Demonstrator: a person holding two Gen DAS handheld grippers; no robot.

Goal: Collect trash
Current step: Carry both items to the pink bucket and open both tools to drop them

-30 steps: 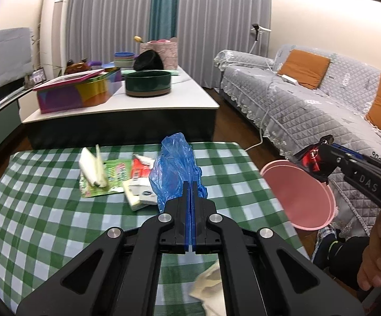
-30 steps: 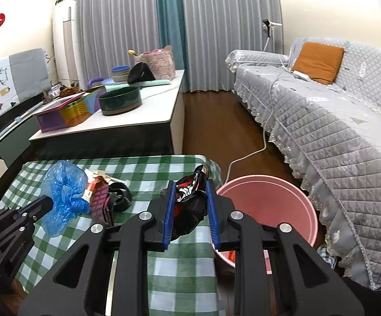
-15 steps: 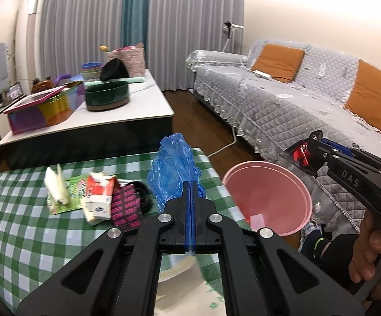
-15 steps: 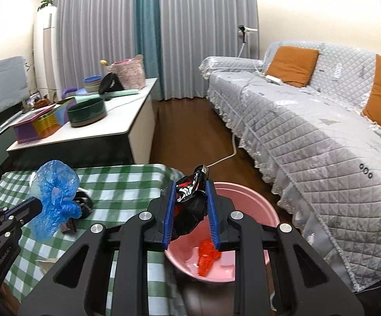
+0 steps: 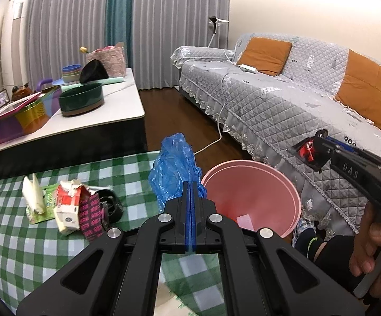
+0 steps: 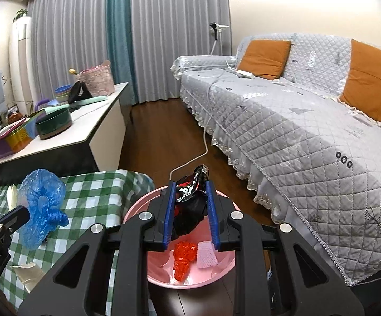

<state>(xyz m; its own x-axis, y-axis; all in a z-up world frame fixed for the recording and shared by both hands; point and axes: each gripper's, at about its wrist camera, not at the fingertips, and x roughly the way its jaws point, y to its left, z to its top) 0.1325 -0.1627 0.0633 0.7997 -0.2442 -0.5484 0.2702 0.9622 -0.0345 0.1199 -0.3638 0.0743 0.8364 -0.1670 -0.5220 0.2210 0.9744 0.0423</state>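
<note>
left gripper (image 5: 190,184) was clamped tight on a crumpled blue plastic bag (image 5: 174,168), bag sticking up past the tips, over the green-white checked counter (image 5: 11,237) edge. right gripper (image 6: 190,192) was narrow, pinching a black-red-white crinkled snack wrapper (image 6: 190,197) w/ both pads, directly above the round pink plastic bin (image 6: 216,271). bin sat on the floor just beside the counter, at 3 o'clock of it in the left wrist view. inside: a red plastic scrap (image 6: 184,258) & a pale pink piece (image 6: 205,254). more trash on the counter at 9 o'clock of the blue bag: torn red-white carton (image 5: 68,205), white tissue pack (image 5: 33,194).
</note>
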